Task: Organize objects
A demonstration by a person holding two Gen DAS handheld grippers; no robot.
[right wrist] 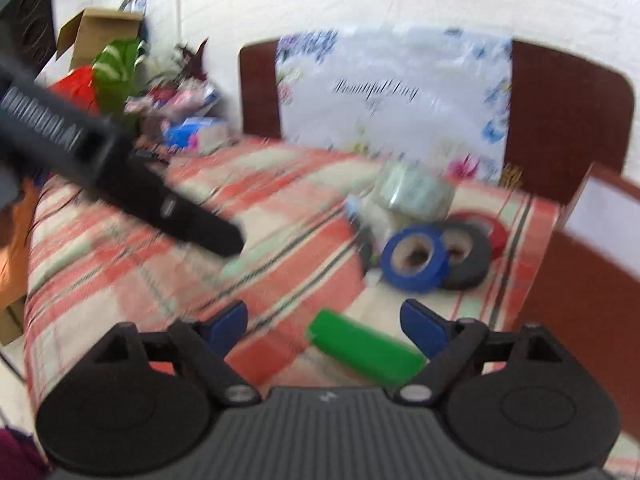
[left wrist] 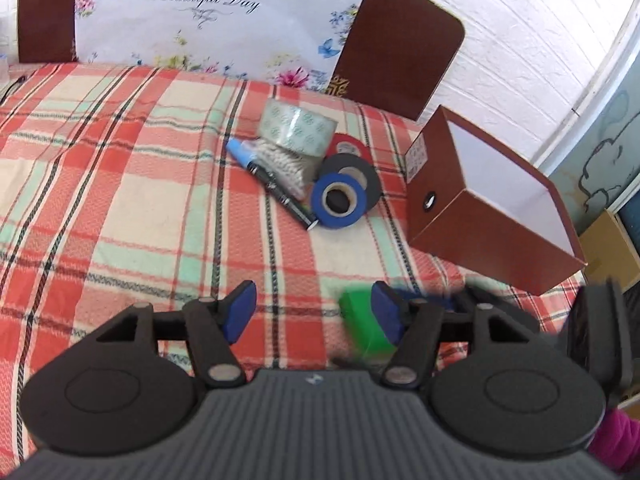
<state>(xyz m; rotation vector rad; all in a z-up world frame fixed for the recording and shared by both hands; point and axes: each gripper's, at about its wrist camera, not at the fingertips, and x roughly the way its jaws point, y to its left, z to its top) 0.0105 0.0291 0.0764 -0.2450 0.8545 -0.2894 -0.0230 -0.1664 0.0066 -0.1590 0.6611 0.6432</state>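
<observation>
A pile lies on the plaid cloth: a blue tape roll [left wrist: 339, 205], a black roll [left wrist: 352, 174], a red roll [left wrist: 349, 145], a patterned clear tape roll [left wrist: 296, 126], a twine bundle [left wrist: 280, 164] and a blue-capped marker [left wrist: 272, 182]. A green block [right wrist: 364, 346] lies on the cloth between the open fingers of my right gripper [right wrist: 324, 322], nearer its right finger; it also shows blurred in the left wrist view [left wrist: 366, 326]. My left gripper [left wrist: 312, 310] is open and empty, above the cloth. An open brown box [left wrist: 492, 200] stands right of the pile.
Two brown chair backs [left wrist: 396, 46] and a flowered bag [left wrist: 200, 20] stand behind the table. The left gripper's body [right wrist: 120, 172] crosses the right wrist view at upper left. Cluttered items and a cardboard box [right wrist: 100, 32] sit far left.
</observation>
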